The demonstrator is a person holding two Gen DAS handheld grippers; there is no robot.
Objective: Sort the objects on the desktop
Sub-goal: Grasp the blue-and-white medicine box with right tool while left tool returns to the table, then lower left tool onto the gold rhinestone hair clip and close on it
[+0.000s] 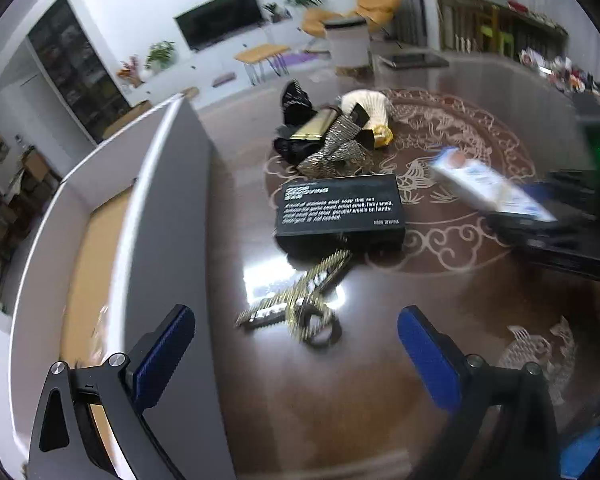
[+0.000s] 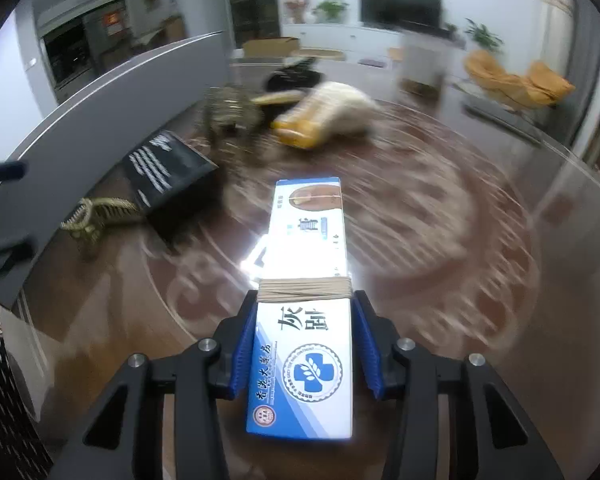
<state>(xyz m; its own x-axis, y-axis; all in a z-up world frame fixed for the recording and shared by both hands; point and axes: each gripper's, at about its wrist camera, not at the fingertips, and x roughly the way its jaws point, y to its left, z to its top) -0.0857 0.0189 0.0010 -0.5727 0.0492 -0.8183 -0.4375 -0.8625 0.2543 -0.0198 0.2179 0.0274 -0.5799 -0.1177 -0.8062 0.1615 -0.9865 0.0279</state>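
My right gripper [image 2: 305,344] is shut on a long white-and-blue ointment box [image 2: 306,292] bound with rubber bands, held above the table; it also shows in the left wrist view [image 1: 488,186]. My left gripper [image 1: 296,340] is open and empty, just short of a gold hair clip [image 1: 296,300] on the glossy brown table [image 1: 340,400]. The clip also shows in the right wrist view [image 2: 96,214]. A black box with white text [image 1: 340,208] lies beyond the clip. Behind it is a pile of socks and hair accessories [image 1: 332,132].
A grey storage bin [image 1: 168,208] with a tan floor stands at the left of the table, beside my left gripper. A white bin [image 1: 348,40] and a laptop [image 1: 412,60] sit at the table's far side. The right gripper's body [image 1: 560,232] is at the right.
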